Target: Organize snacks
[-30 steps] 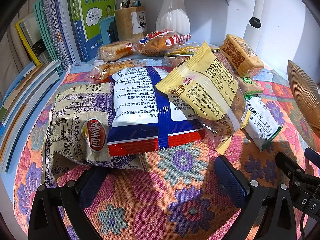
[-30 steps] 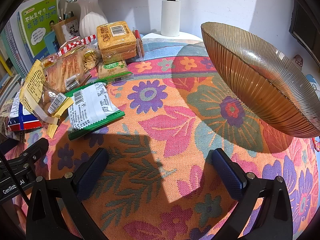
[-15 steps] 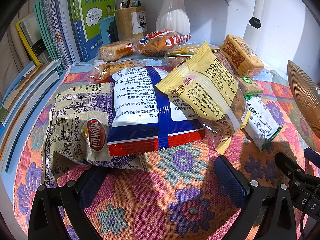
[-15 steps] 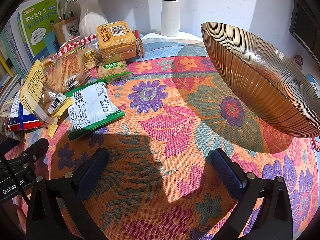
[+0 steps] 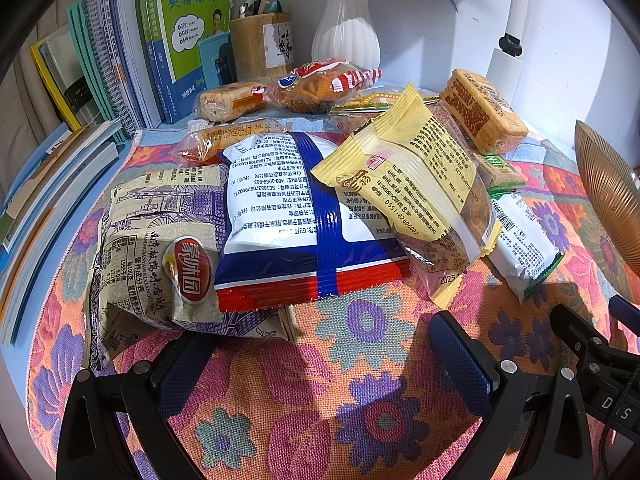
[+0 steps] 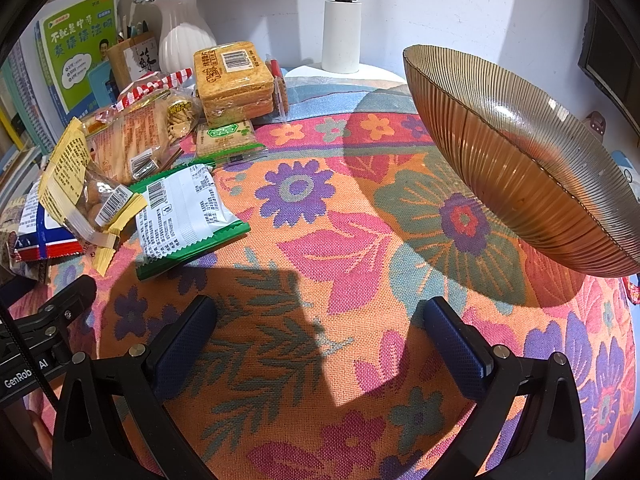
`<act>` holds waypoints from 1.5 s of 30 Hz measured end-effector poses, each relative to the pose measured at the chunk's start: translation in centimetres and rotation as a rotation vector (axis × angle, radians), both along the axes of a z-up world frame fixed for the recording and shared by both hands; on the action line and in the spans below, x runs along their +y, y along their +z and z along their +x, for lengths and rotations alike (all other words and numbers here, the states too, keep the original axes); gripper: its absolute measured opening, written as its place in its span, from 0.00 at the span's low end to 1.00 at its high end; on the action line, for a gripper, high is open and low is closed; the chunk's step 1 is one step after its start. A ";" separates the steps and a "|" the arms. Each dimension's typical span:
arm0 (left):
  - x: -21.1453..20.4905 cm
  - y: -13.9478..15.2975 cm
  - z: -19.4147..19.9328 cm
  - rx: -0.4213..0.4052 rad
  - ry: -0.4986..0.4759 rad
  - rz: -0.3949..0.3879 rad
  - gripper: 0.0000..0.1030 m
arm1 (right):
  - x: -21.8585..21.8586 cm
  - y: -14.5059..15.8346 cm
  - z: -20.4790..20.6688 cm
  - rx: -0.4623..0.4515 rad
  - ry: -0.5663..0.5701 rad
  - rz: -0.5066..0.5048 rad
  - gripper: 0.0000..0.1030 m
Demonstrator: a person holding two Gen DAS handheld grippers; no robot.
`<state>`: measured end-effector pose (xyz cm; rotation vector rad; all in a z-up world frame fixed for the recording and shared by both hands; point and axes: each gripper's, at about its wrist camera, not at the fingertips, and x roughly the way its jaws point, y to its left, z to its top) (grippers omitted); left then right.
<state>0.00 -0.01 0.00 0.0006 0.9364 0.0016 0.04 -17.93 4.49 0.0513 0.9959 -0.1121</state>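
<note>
Snacks remain unsorted, as judged from both views. Left wrist view: the left gripper [image 5: 324,354] hangs low over the floral tablecloth [image 5: 360,420] with its jaws spread wide and nothing between them. Just ahead lies the pile: a purple-printed bag [image 5: 156,240] nearest the left finger, a blue-and-white bag [image 5: 296,216] lapping over it, and a yellow pouch [image 5: 408,188] leaning on the blue-and-white bag's right side. A green-edged white packet [image 5: 520,240] lies flat to the right; smaller cakes and a biscuit block [image 5: 484,110] sit behind, in front of the books [image 5: 132,40] and white vase [image 5: 346,28]. Right wrist view: the right gripper [image 6: 320,340] is likewise released and empty, over bare cloth. The amber ribbed bowl [image 6: 520,168] stands to the right, well apart from the pile; what shows of its inside holds no snacks, and its bottom is hidden. Assessment: no item has been transferred; the whole job appears to lie ahead, the bowl being the likely container.
</note>
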 end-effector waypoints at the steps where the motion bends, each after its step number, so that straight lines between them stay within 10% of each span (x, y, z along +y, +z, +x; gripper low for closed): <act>1: 0.0 0.0 0.0 0.000 0.000 0.000 1.00 | 0.2 0.0 0.0 0.001 0.000 -0.006 1.00; 45: 0.0 0.0 0.0 0.000 0.000 0.000 1.00 | 0.5 0.2 -0.3 -0.002 -0.001 -0.006 1.00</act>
